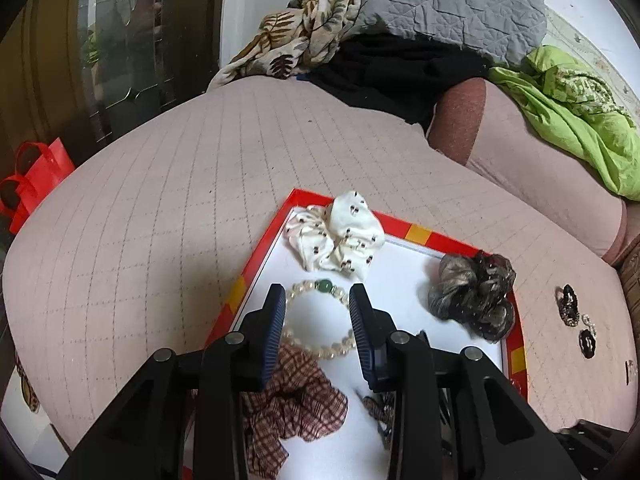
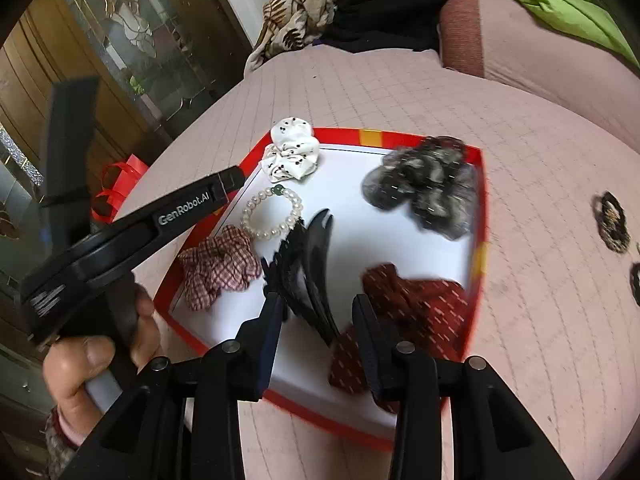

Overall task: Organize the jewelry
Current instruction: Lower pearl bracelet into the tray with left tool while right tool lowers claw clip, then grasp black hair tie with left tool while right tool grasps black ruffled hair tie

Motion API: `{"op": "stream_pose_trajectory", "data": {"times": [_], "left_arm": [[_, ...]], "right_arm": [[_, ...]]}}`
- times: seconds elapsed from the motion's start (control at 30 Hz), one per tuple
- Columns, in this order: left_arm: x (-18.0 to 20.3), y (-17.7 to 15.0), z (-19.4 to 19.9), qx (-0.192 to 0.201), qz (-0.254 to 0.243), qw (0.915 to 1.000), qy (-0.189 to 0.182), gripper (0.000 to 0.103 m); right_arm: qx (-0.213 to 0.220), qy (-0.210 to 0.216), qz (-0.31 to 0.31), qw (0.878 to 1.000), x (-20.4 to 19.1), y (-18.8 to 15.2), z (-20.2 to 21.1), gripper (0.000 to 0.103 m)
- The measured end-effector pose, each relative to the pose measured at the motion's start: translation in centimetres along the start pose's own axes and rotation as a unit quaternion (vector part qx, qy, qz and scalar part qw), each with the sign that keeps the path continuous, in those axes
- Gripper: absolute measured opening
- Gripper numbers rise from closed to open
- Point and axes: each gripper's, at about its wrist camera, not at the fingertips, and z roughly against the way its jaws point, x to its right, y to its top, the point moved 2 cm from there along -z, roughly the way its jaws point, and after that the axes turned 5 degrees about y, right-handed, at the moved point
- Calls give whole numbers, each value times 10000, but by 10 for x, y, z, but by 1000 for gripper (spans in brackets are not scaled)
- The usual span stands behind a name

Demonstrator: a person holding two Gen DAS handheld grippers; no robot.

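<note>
Red-rimmed tray point(image 2: 478, 184), white floor, on the pink quilted bed point(image 1: 160, 200). Nearest in it: dark red scrunchie point(image 2: 416, 304), black hair claw point(image 2: 316, 256), checked scrunchie point(image 2: 220, 268). Then pearl bracelet point(image 1: 320, 320) with one green bead; beyond, white spotted scrunchie point(image 1: 340, 236) and grey-black scrunchie point(image 1: 472, 292).

Left gripper point(image 1: 318, 320): jaws wide apart, straddling the bracelet, gripping nothing. Right gripper point(image 2: 318, 328): jaws apart over the hair claw, nothing held.

Small dark hair ties point(image 1: 568, 304) on the bed right of the tray. Far: grey quilt point(image 1: 452, 4), green cloth point(image 1: 576, 120), red bag point(image 1: 36, 176).
</note>
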Motion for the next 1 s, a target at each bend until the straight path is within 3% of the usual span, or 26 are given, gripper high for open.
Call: {"op": "stream_pose_trajectory", "data": {"times": [0.2, 0.33, 0.47, 0.6, 0.83, 1.0], "left_arm": [[11, -16, 33, 149, -45, 9999, -75, 33], [31, -33, 61, 388, -300, 9988, -18, 42], [58, -59, 80, 179, -504, 9980, -346, 42], [97, -88, 105, 172, -1045, 9928, -560, 42], [165, -128, 139, 168, -1955, 9766, -881, 46], [194, -138, 154, 117, -2254, 9684, -1064, 46]], "right_arm": [[275, -171, -32, 9995, 20, -20, 46, 44], [437, -520, -123, 9976, 47, -38, 78, 46], [472, -837, -350, 9948, 80, -60, 106, 46], [503, -1038, -620, 9914, 112, -82, 130, 46], [753, -1531, -956, 9807, 159, -120, 179, 46], [919, -1725, -1165, 9738, 186, -138, 209, 46]]}}
